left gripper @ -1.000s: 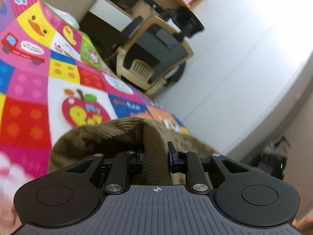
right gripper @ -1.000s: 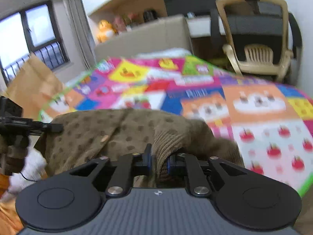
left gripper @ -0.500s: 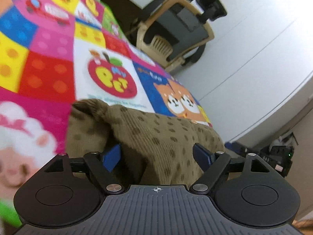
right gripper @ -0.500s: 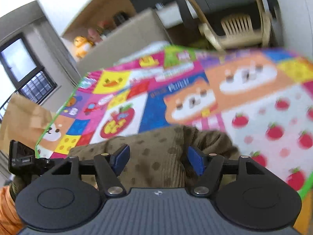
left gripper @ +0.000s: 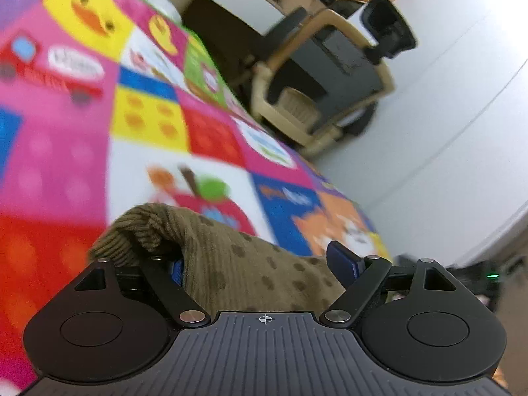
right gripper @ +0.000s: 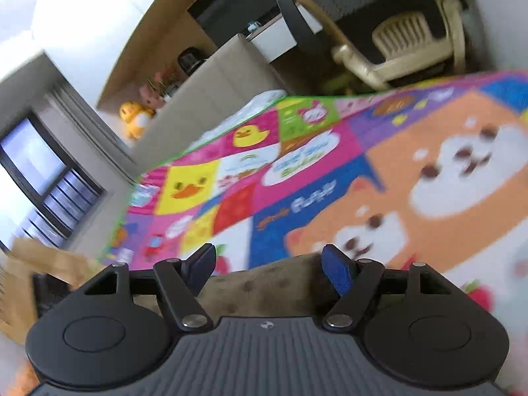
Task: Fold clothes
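An olive-brown corduroy garment with dark dots lies bunched on a bright patchwork play mat. My left gripper stands open over it. The cloth lies loose between the jaws, and a raised fold hides most of the left blue pad. In the right wrist view the same garment shows low between the fingers of my right gripper. Those jaws are opening, and the blue pads stand clear of the cloth. The mat stretches ahead of it.
A tan chair with a dark seat stands past the mat's far edge. A white wall runs along the right in the left wrist view. A window, a yellow plush duck and brown cardboard sit at left.
Both grippers, a second ago shut on folds of the garment, have opened and let it go. The cloth now lies lower on the mat. Both views have swung and tilted.
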`<state>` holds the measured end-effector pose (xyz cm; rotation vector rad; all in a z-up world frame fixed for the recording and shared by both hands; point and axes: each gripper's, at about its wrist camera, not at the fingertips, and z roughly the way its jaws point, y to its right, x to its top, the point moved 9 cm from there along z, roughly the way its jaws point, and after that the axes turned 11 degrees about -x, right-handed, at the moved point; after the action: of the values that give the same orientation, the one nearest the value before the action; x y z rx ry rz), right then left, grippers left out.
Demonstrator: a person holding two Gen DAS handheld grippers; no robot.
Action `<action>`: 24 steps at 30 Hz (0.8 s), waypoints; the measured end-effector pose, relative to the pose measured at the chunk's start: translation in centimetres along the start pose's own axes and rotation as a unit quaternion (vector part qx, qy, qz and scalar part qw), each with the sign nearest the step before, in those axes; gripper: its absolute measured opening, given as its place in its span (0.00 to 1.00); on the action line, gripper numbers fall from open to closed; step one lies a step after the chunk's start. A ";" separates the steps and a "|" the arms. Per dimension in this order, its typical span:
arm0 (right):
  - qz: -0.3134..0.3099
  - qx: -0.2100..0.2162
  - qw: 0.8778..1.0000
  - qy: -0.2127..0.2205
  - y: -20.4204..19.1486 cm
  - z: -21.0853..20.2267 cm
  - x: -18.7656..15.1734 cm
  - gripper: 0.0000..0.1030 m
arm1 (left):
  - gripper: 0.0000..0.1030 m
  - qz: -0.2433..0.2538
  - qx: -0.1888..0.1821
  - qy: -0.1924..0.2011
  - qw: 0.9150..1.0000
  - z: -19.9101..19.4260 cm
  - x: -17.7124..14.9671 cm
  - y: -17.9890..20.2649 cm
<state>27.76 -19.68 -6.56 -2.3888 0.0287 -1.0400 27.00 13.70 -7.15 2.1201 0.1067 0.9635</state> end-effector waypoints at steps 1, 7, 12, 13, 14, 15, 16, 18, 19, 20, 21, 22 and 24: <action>-0.026 -0.021 0.999 0.007 0.1 -0.3 -0.2 0.71 | 0.85 0.007 0.014 -0.001 1.000 0.0 0.4 -0.4; -0.129 -0.103 0.986 0.039 -0.7 -2.6 -2.4 0.73 | 0.92 0.107 0.087 0.007 0.990 -4.7 -1.2 0.1; -0.175 -0.080 0.979 0.069 -5.5 -2.5 -4.0 0.74 | 0.94 0.164 0.026 0.074 0.983 -6.2 -1.9 6.3; -0.184 -0.069 0.978 0.069 -6.6 -2.3 -4.5 0.74 | 0.95 0.173 0.015 0.070 0.982 -5.3 -2.3 7.1; -0.183 -0.060 0.980 0.052 -7.0 -1.8 -5.2 0.77 | 0.95 0.181 0.003 0.066 0.981 -4.3 -2.7 8.0; -0.181 -0.050 0.982 0.033 -7.4 -1.2 -6.0 0.78 | 0.95 0.184 0.002 0.053 0.981 -3.3 -3.3 8.1; -0.175 -0.055 0.983 0.016 -7.2 -0.6 -6.7 0.78 | 0.95 0.180 0.011 0.033 0.983 -2.1 -4.2 7.5; -0.164 -0.069 0.984 -0.020 -6.4 0.7 -8.3 0.79 | 0.95 0.172 0.029 -0.008 0.985 0.2 -6.0 6.3; -0.172 -0.076 0.982 -0.020 -6.2 0.9 -9.0 0.79 | 0.95 0.168 0.041 -0.025 0.985 1.0 -6.8 5.6; -0.181 -0.081 0.980 -0.017 -6.1 1.1 -9.7 0.79 | 0.95 0.173 0.054 -0.032 0.983 1.3 -7.5 5.2; -0.197 -0.091 0.976 -0.011 -6.4 0.9 -10.1 0.79 | 0.95 0.185 0.064 -0.033 0.980 1.4 -8.1 5.1; -0.213 -0.102 0.972 -0.006 -6.6 0.6 -10.4 0.80 | 0.95 0.197 0.074 -0.033 0.977 1.4 -8.5 5.1; -0.219 -0.110 0.970 0.008 -7.1 -0.5 -10.6 0.80 | 0.95 0.218 0.092 -0.036 0.971 1.4 -9.0 5.4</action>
<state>18.62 -11.43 -10.06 -2.6553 -0.4166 -1.3108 20.32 5.79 -9.39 2.4017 -0.3314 1.1618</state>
